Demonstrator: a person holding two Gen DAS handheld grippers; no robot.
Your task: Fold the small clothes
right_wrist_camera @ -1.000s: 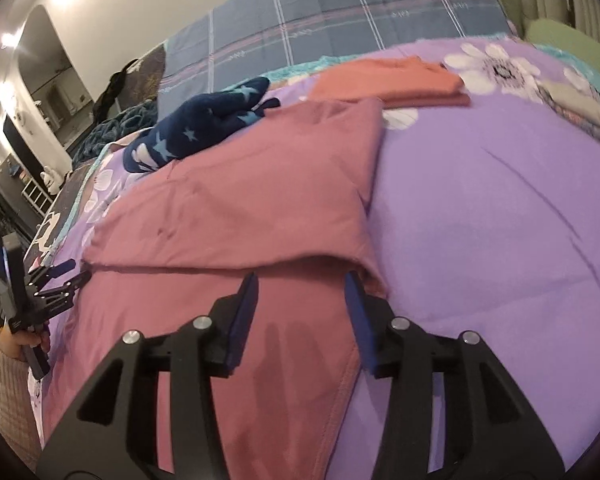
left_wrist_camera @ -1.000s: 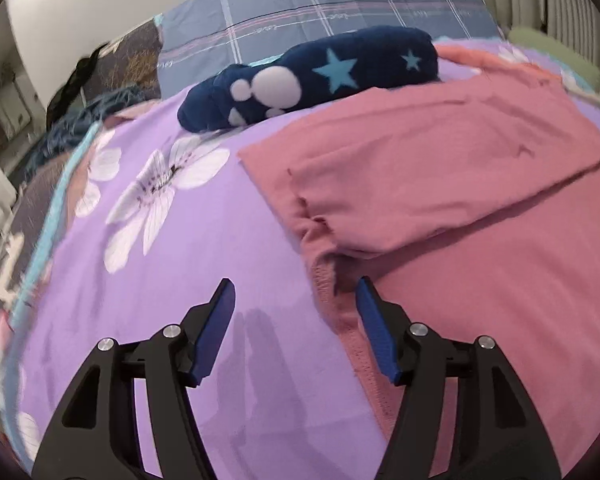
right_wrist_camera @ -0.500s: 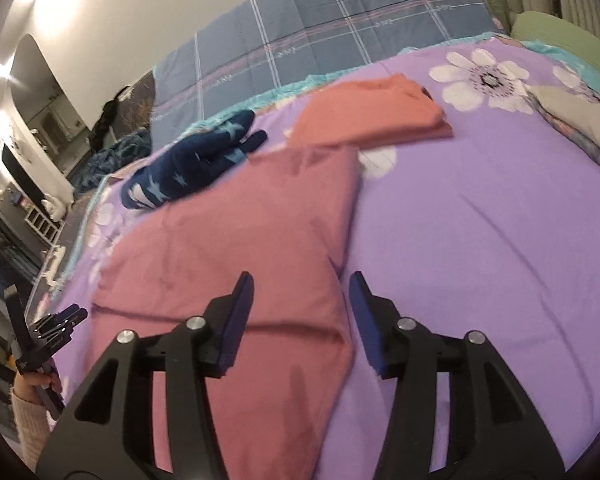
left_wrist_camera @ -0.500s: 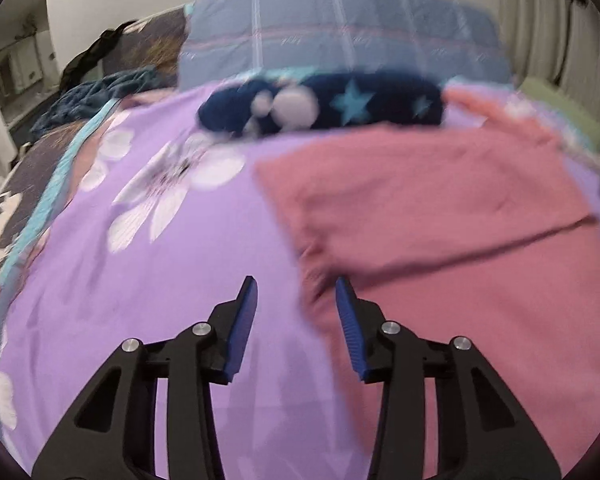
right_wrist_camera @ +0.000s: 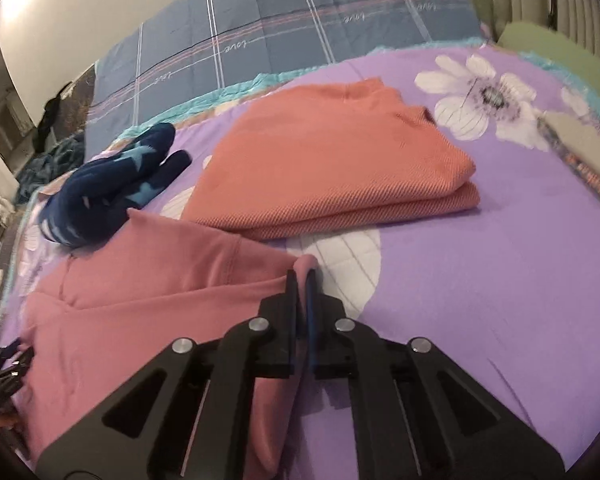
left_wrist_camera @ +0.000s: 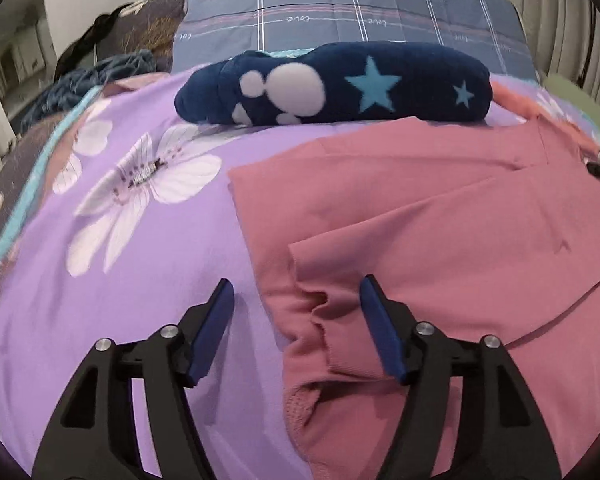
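A pink garment lies partly folded on the purple flowered bedspread. My left gripper is open, its fingers straddling the garment's near left corner with its rumpled hem. In the right wrist view the same pink garment spreads to the left, and my right gripper is shut on its right corner, pink cloth pinched between the jaws.
A rolled navy fleece piece with stars lies just beyond the pink garment; it also shows in the right wrist view. A folded orange garment lies ahead of the right gripper. A plaid blue pillow lies at the back.
My right gripper moved forward to the garment's far right corner and closed on it. My left gripper moved forward along the left edge and opened wider around the corner.
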